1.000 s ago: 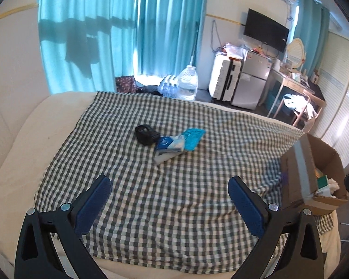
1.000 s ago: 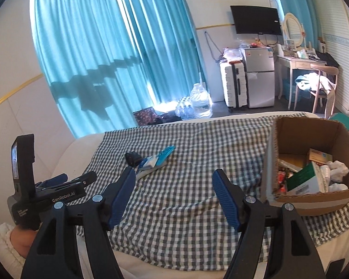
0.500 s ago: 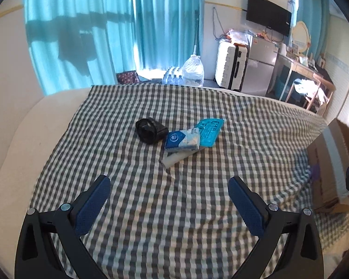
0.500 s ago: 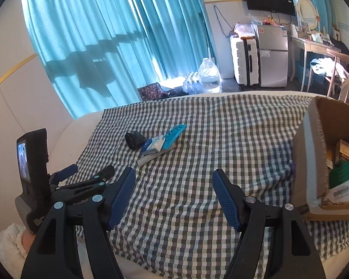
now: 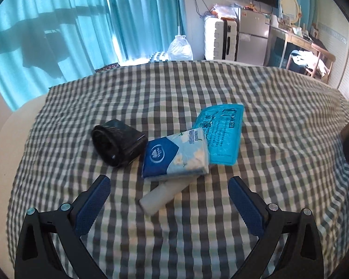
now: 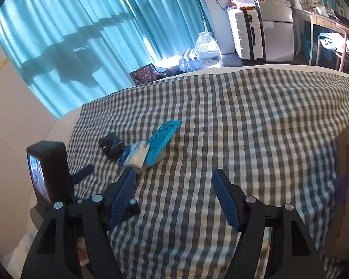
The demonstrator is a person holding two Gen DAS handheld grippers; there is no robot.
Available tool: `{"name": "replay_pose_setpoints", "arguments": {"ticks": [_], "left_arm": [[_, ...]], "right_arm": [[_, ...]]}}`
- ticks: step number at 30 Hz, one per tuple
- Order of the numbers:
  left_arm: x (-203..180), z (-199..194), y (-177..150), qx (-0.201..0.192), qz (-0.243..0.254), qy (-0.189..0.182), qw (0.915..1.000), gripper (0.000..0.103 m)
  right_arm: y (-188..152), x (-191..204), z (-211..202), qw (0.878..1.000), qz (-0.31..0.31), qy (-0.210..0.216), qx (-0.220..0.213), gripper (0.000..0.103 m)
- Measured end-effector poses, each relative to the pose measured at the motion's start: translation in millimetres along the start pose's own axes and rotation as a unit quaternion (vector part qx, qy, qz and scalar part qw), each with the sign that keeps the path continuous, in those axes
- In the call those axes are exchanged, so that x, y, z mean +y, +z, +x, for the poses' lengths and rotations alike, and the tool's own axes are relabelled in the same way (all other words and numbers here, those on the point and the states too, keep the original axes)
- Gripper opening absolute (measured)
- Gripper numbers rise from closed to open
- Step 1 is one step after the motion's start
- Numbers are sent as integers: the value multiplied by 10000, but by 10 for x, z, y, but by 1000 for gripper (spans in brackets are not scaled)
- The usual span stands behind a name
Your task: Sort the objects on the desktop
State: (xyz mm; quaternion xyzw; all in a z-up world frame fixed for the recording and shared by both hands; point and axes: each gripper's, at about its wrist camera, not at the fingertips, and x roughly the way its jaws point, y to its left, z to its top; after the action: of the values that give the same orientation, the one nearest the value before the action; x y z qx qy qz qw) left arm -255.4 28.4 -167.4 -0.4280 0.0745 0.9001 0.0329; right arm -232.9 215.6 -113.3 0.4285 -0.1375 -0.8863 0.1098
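Turquoise curtains (image 5: 86,34) hang behind a bed covered with a checked cloth (image 5: 279,139), and on this cloth a small heap of things lies together. A tissue pack (image 5: 174,157) sits in the middle; its right side touches a flat teal pouch (image 5: 223,132), and it lies on top of a pale tube (image 5: 161,194) whose end sticks out toward the camera. A black roll (image 5: 117,145), maybe a folded strap or bag, lies just beside the pack on the left. The left gripper (image 5: 168,194) hovers above the tube with both jaws wide apart and nothing between them. The right gripper (image 6: 174,187) is also spread and empty, off to the right of the heap. The tissue pack looks light and soft, so it will probably give under the pads; a hold across its short sides seems best. The pouch is thin and smooth and may slip, so its raised edge on the pack is the likely place to pinch. The tube looks stiff and can roll; a grip across its middle should be safe once the pack is lifted off.
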Motion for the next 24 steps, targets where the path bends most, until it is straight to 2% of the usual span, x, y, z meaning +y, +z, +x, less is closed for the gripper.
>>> {"name": "replay_pose_setpoints", "arguments": {"ticks": [4,7,12,14,15,17,22,24], "left_arm": [[0,249,48,40,47,104,9999,103],[19,428,75,131,152,193,9996,103],[118,504,59,7,73,-67,10000,103],[167,510,62,-9,-26,-128,9999,103],[185,504,63,-24,-79,-175,9998,103],[190,501,70,35,-97,-205,9997,101],[178,455,36,66,107,-370,9992,98],[129,418,29,52,187,-323,9993,98]], "right_arm": [[183,50,366,9999,48,88,1,69],[269,51,708,9993,208,223,194,68],[334,-34,1176,9967,605,351,419,65],[344,-37,1330,9948,723,428,569,46],[342,-34,1380,9935,806,540,595,44],[332,17,1444,9932,758,657,591,23],[316,169,1218,9970,205,652,372,13],[269,154,1038,9983,55,492,323,12]]}}
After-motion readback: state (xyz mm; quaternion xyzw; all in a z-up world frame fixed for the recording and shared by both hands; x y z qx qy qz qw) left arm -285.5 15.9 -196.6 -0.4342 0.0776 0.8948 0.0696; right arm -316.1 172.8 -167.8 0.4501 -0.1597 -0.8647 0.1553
